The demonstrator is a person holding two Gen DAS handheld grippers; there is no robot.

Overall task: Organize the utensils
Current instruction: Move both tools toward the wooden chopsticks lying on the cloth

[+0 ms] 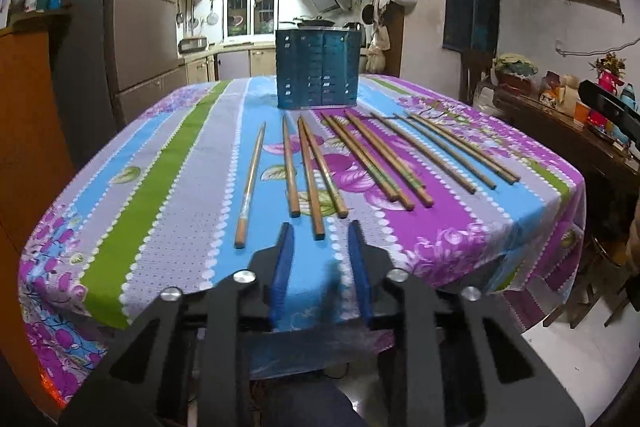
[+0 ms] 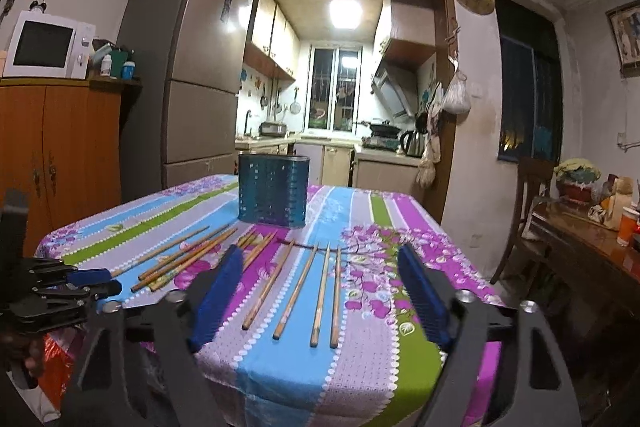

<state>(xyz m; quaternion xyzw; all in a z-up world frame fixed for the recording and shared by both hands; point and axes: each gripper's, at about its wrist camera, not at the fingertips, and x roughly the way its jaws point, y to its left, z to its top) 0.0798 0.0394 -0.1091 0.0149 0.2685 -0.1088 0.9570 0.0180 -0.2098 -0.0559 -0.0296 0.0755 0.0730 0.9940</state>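
Several wooden chopsticks [image 1: 312,179] lie side by side in a row on the striped floral tablecloth [image 1: 168,187]; they also show in the right wrist view [image 2: 296,291]. A blue perforated utensil holder [image 1: 317,69] stands upright behind them, also in the right wrist view [image 2: 273,190]. My left gripper [image 1: 320,235] is open and empty, just short of the near ends of the left chopsticks. My right gripper [image 2: 320,259] is open wide and empty, above the near table edge before the right chopsticks. The left gripper also shows at the left of the right wrist view [image 2: 92,281].
A fridge [image 2: 192,75] and an orange cabinet [image 2: 60,155] with a microwave [image 2: 46,49] stand to the left. A wooden side table [image 2: 580,247] with cups and flowers and a chair [image 2: 528,195] stand to the right. The kitchen lies behind.
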